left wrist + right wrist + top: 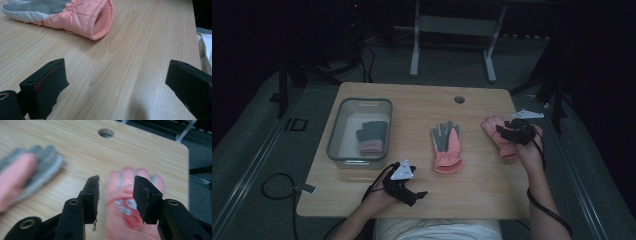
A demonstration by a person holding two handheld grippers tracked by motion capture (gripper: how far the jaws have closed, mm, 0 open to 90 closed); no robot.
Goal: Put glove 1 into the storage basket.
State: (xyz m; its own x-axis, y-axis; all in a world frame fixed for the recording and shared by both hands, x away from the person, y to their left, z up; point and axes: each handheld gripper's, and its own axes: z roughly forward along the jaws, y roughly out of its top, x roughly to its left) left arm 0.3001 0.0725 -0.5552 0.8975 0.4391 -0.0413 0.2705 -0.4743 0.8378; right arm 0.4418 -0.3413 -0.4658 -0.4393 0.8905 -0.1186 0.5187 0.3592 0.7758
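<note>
Near the tabletop's left edge a clear bin held a folded grey-and-pink glove. By the near edge the left gripper rested with its jaws spread wide and nothing between them. At the middle lay a second glove, grey palm up, cuff toward the near edge. By the right edge the right gripper hovered over a pink glove, jaws parted to either side of it, not pinching. The soft fabric might bunch or slip if the jaws closed on only a thin fold.
</note>
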